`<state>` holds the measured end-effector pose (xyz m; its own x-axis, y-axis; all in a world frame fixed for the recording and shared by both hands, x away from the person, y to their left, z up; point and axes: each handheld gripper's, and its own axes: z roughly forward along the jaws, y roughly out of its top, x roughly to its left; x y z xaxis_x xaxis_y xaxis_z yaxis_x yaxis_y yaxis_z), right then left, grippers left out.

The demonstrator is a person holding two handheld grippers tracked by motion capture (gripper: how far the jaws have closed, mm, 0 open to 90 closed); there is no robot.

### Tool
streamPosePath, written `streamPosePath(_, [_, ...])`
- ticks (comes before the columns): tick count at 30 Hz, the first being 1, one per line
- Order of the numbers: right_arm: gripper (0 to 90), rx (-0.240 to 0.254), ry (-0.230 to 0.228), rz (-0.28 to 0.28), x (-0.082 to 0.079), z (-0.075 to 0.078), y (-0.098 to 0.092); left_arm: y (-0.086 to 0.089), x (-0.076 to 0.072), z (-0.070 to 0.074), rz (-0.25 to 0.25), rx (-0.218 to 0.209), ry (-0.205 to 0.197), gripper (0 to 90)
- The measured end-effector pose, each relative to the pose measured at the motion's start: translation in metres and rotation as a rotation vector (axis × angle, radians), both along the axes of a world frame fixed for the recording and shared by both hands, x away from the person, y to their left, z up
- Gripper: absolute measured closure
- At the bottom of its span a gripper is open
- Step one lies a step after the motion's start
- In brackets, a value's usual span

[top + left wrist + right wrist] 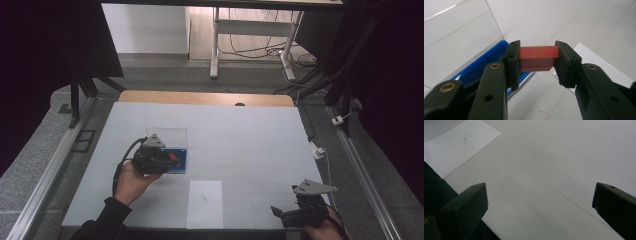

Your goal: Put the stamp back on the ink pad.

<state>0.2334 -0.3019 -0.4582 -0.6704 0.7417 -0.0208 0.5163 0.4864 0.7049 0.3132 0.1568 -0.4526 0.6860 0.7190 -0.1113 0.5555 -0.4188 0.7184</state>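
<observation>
1. Gripping a red block (538, 58), the left gripper (537, 62) has its jaws clamped on the block's two ends, at the centre of the left gripper view. The block hangs clear of the table, above the near edge of the blue box (484, 65). In the high view the same gripper (170, 159) sits left of centre, over the box (181, 161).

2. The hold looks shallow: only the tips of the pads (514, 60) meet the block's ends, so a tilt of the hand or a bump could twist it loose, and it would fall on the box rim or on the table (250, 135).

3. The clear lid (461, 37) stands open at the upper left of the left gripper view. A sideways swing of the jaws could knock it or drag the light box along the table.

4. If the block is meant for the paper (205, 202) at lower centre of the high view, the small printed mark (203, 199) on it is a narrow target; a skewed release would probably leave the block off the outline. The loose sheet could also slide if the jaws brush it.

5. The right gripper (287, 212), lower right in the high view, has its jaws wide apart with nothing between them. It is well apart from the paper, so it cannot steady the sheet from there.
</observation>
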Motion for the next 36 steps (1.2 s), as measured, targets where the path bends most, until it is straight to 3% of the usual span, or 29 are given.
streamPosePath(25, [0.3, -0.006, 0.007, -0.002, 0.001, 0.0, 0.0, 0.02, 0.032, -0.011, 0.107, -0.008, 0.004, 58.2])
streamPosePath(30, [0.3, -0.007, 0.008, -0.002, 0.001, 0.0, 0.0, 0.024, 0.038, -0.018, 0.13, 0.006, 0.026, 58.3])
streamPosePath(36, [0.3, -0.007, 0.007, -0.001, 0.001, 0.0, 0.0, 0.023, 0.039, -0.026, 0.131, 0.036, 0.023, 58.2])
